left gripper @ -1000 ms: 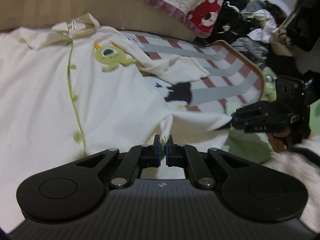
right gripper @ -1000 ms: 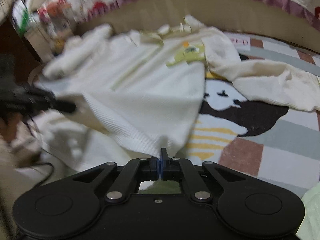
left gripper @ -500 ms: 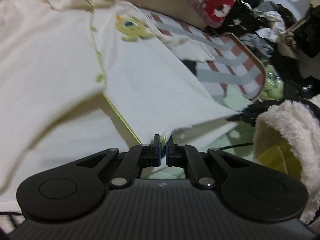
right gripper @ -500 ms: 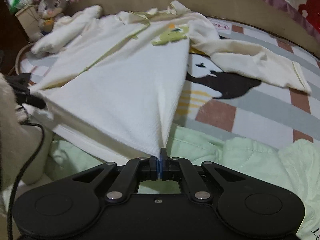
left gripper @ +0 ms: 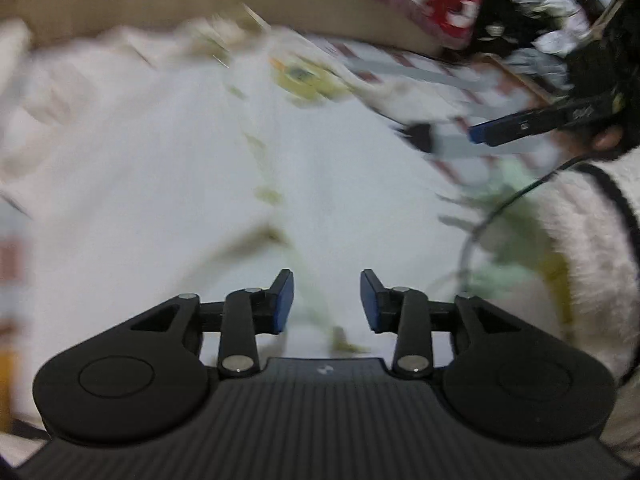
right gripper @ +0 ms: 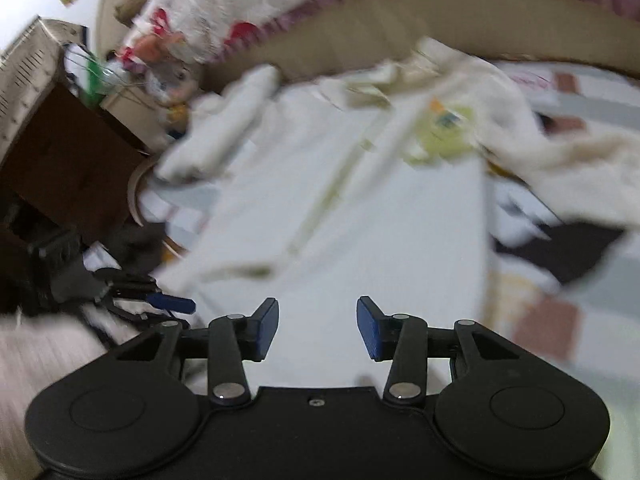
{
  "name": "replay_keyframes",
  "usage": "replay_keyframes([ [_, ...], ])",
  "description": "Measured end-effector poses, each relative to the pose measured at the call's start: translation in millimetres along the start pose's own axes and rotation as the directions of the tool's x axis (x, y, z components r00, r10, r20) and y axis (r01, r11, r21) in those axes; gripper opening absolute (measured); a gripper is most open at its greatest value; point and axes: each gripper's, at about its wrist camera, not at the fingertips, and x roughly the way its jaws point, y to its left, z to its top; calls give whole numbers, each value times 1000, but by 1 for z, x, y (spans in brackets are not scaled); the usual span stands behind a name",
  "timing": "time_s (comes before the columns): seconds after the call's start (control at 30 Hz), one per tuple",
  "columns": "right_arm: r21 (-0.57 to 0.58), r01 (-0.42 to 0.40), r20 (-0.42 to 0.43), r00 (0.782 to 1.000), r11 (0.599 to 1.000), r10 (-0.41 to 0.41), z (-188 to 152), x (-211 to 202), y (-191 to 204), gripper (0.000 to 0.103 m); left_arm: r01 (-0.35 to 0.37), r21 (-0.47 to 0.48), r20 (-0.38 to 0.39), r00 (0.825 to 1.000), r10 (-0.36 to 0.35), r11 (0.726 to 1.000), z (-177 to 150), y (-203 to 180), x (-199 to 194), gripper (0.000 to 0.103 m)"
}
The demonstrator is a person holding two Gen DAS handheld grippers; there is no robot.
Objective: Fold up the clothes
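left gripper (left gripper: 326,300) seen with jaws spread, just opened, blue pads clear of cloth and nothing between them. right gripper (right gripper: 317,328) likewise parted, just opened, holding nothing. released below both: cream-white ribbed cotton garment with green piping and a yellow-green animal patch (right gripper: 360,208), spread flat on striped cartoon play mat (right gripper: 560,320), collar toward the far beige bed edge (right gripper: 400,32), one long sleeve thrown out to the right side. much blurred in both views, so fine creases not readable.

judged light, soft and limp, no stiffness at all, likely to sag and drag when lifted by one point only. not fragile, not slippery. best taken by two points together: hem corners, shoulder seams, or a sleeve cuff, pinching the doubled edge and not the single flat layer.
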Motion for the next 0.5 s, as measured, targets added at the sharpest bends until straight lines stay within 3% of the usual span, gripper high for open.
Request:
replay_keyframes([
  [0.1,-98,-59,-49,997,993,55,27,47,27,49,-158,80,-11,987,160,984,3,18,1,43],
  [0.17,-143,-119,-110,989,983,103,37,90,44,49,-171,78,-79,981,177,982,3,34,20,43],
  [0.3,-175,-158,-247,963,972,112,40,171,74,49,-128,125,-226,962,154,984,2,54,64,43],
  [0.33,-175,-167,-270,956,970,115,39,184,77,49,-108,168,-241,959,147,980,3,54,70,39],
  [0.37,-171,-176,-290,949,969,121,37,194,80,49,-77,236,-254,957,138,969,4,53,74,11],
  [0.5,-127,-177,-341,932,976,125,23,213,79,49,45,372,-298,952,73,927,22,60,79,8],
])
